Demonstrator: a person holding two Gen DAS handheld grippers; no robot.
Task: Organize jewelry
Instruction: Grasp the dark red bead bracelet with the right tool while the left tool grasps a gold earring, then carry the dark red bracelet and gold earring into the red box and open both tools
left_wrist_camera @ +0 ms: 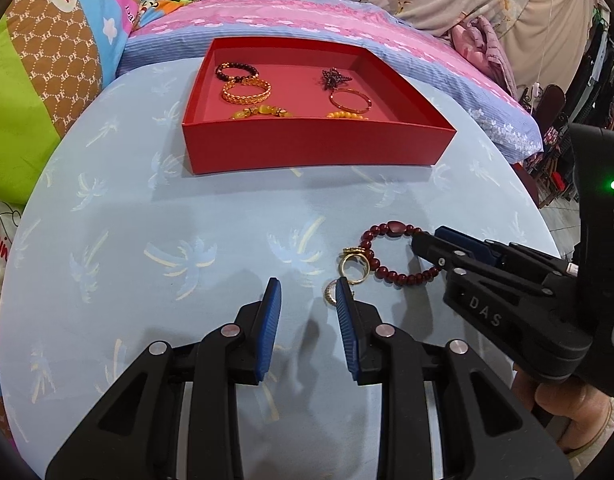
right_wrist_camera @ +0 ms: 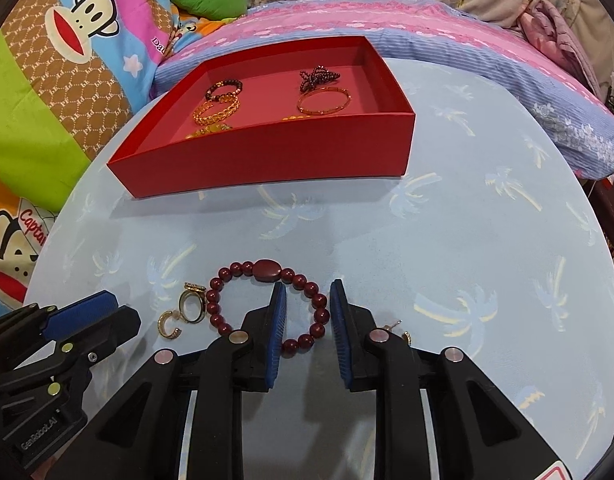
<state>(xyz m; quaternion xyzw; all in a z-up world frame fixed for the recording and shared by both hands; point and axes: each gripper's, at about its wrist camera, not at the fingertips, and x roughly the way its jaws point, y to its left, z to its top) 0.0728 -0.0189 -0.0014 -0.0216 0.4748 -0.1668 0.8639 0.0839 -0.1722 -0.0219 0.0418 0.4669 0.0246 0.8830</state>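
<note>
A dark red bead bracelet [right_wrist_camera: 267, 271] lies on the pale blue cloth. My right gripper [right_wrist_camera: 309, 292] stands over its right side. The beads there sit between the blue pads [right_wrist_camera: 279, 320] with a gap on either side, so the jaws are open. In the left wrist view the same bracelet [left_wrist_camera: 395, 227] runs in between the right gripper's [left_wrist_camera: 421, 246] tips. My left gripper [left_wrist_camera: 307, 292] is open with nothing between its fingers. A gold ring [left_wrist_camera: 353, 266] and a small C-shaped earring [left_wrist_camera: 331, 294] lie just by its right fingertip.
A red box [left_wrist_camera: 315, 148] stands farther back, holding several bracelets, among them a gold chain bracelet [left_wrist_camera: 247, 91] and a thin bangle [left_wrist_camera: 350, 101]. Another small gold earring [right_wrist_camera: 403, 332] lies beside my right finger. Bright pillows and bedding ring the round table.
</note>
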